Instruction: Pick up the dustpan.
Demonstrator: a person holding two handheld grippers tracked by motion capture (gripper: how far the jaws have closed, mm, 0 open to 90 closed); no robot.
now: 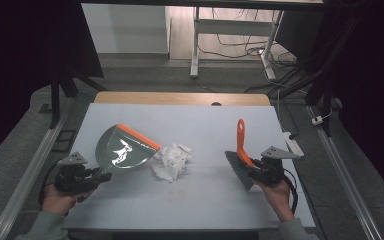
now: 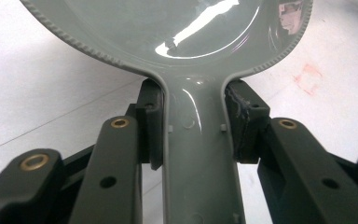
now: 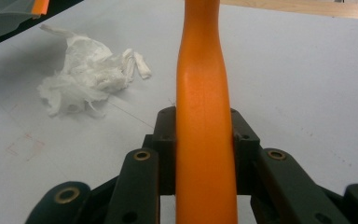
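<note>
left gripper (image 2: 199, 126) clamps the grey dustpan (image 1: 122, 148) by its handle. right gripper (image 3: 204, 140) grips the orange brush (image 1: 241, 145), crumpled tissue (image 1: 171, 161) between them.

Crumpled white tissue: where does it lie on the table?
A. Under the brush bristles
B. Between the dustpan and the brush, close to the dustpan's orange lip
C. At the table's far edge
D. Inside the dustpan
B: in the high view the crumpled white tissue lies on the table just right of the dustpan, with the brush farther right.
</note>
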